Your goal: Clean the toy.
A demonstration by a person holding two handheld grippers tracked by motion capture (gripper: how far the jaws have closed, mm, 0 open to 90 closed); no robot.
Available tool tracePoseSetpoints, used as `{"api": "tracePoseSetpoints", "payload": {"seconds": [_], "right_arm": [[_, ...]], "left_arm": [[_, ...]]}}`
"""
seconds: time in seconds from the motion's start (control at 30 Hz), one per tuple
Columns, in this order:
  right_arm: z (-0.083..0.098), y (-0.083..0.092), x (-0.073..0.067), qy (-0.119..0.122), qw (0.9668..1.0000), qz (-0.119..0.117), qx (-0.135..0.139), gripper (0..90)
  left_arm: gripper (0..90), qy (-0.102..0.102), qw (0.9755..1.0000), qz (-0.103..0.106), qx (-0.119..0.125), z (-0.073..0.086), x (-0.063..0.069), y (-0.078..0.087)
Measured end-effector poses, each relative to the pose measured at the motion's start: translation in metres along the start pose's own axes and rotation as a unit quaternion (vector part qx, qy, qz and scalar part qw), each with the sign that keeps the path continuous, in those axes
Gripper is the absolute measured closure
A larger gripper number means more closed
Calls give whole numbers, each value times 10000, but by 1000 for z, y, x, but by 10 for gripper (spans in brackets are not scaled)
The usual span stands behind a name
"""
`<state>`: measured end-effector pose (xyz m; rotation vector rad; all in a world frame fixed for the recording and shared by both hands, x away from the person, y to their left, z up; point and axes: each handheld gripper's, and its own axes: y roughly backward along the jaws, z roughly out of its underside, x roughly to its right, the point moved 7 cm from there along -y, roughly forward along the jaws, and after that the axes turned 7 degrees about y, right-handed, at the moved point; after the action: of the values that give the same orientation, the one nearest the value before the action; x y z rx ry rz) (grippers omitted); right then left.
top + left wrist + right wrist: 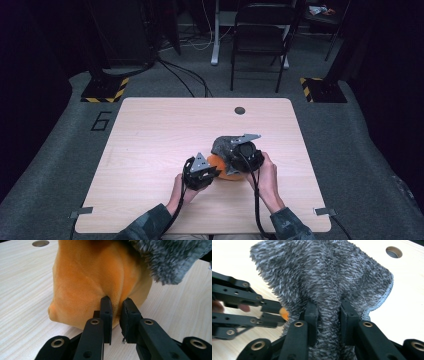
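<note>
Orange plush [95,282]: a soft orange stuffed piece resting on the bench, just on the person's side of the bench's middle; this is the landmark for every place below.
Plush surface: smooth short pile with a seam or fold running down it, seen in the left gripper view.
Grey cloth [324,280]: a shaggy grey-and-white fabric with a stitched hem, lying on top of the orange plush and draped over its far right side.
Cloth in the high view [226,146]: sits on the plush's upper right part, with the orange showing below and to the left of it.
Left tongs [117,315]: closed narrow on a fold of the orange plush at its near lower edge, the pads pressing into the pile.
Left tongs in the high view [212,172]: touching the plush's left side, held by the person's left hand.
Right tongs [329,315]: pinched on a bunched fold of the grey cloth, above and to the right of the plush.
Right hand [267,175]: just to the right of the plush, gripping its tool.
Bench [150,140]: pale wood-grain top carrying the plush.
Round hole [240,110]: in the bench top well beyond the plush, near the far edge.
Chair [262,35]: on the floor far behind the plush, past the bench.
</note>
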<state>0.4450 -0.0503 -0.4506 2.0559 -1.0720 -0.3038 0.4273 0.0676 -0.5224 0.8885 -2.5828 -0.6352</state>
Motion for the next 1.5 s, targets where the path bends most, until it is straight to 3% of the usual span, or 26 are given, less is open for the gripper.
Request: {"api": "tracePoseSetpoints", "payload": {"seconds": [0.27,0.47,0.57,0.83,1.17,1.4,1.5], "right_arm": [[10,-4,18,-258,9995,-117,-123,714],[20,-8,30,-365,9987,23,-352,714],[25,-11,35,-517,9979,-106,-368,714],[36,-17,48,-661,9961,-86,-573,713],[60,-33,65,-917,9908,14,-995,714],[82,-54,71,-1092,9833,7,-1455,714],[82,-54,72,-1054,9834,23,-1478,714]], "left_arm": [[801,15,10000,26,-4,1,-3,-1],[797,91,9999,64,-33,3,-7,-2],[795,109,9999,72,-39,3,-6,-2],[792,93,9999,47,-20,3,-8,-2],[792,136,9999,61,-35,4,-10,-3],[792,171,9998,65,-9,5,-13,-3],[791,215,9997,75,3,5,-14,-3]]}}
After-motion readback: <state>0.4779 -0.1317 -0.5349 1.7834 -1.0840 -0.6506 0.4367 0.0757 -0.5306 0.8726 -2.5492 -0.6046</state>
